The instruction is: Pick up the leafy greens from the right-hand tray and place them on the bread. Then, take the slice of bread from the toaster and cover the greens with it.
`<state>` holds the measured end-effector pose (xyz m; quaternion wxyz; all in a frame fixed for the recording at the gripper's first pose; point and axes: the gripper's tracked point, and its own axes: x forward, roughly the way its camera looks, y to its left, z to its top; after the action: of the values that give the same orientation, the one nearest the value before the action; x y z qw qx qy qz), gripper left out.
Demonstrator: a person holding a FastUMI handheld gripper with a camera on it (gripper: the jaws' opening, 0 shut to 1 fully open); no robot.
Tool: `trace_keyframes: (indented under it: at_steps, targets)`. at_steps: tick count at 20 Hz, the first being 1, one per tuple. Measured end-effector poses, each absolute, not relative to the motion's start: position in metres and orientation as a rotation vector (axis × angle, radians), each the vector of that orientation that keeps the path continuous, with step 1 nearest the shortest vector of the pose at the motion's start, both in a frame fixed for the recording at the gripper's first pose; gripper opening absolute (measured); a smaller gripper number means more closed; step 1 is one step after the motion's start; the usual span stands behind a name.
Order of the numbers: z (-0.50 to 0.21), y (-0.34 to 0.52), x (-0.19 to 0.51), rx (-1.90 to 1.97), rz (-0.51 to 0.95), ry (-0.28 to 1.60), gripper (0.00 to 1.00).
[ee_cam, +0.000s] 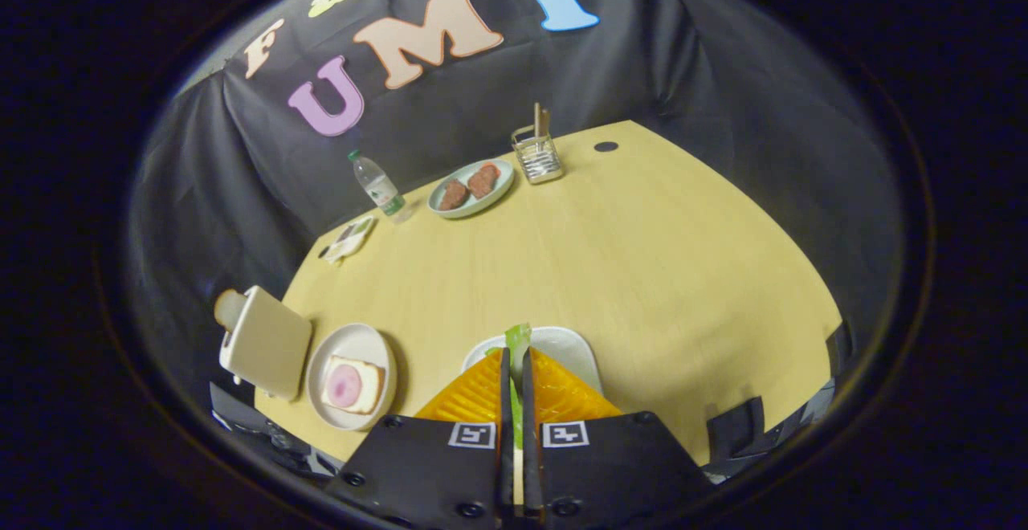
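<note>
Nearest us, the jaws (515, 353) stand almost closed, pinching a thin strip of green leafy greens (517, 339) above a white oval tray (574, 345). On the left of the pale wooden bench (642, 273) we see a cream boxy toaster (265, 343), then a white round plate (353, 339) carrying a bread slice (353, 385) topped with something pink. Farther back stand a clear plastic bottle (377, 184), a pale green plate of brown pieces (471, 187) and a wire holder (538, 156).
</note>
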<state>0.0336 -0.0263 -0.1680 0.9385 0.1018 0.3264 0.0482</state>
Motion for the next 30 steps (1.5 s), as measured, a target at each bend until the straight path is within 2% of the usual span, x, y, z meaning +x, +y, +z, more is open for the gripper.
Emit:
trace_keyframes:
  at_steps: [6,9,19,23,30]
  targets:
    - [-0.131,0.036,0.027,0.295,0.191,0.608,0.08]
    - [-0.117,0.087,0.023,0.368,0.281,0.602,0.08]
    - [-0.142,0.253,0.012,0.465,0.505,0.706,0.07]
    - [-0.181,0.274,0.017,0.468,0.468,0.763,0.08]
    - [-0.235,0.231,0.021,0.231,0.275,0.801,0.08]
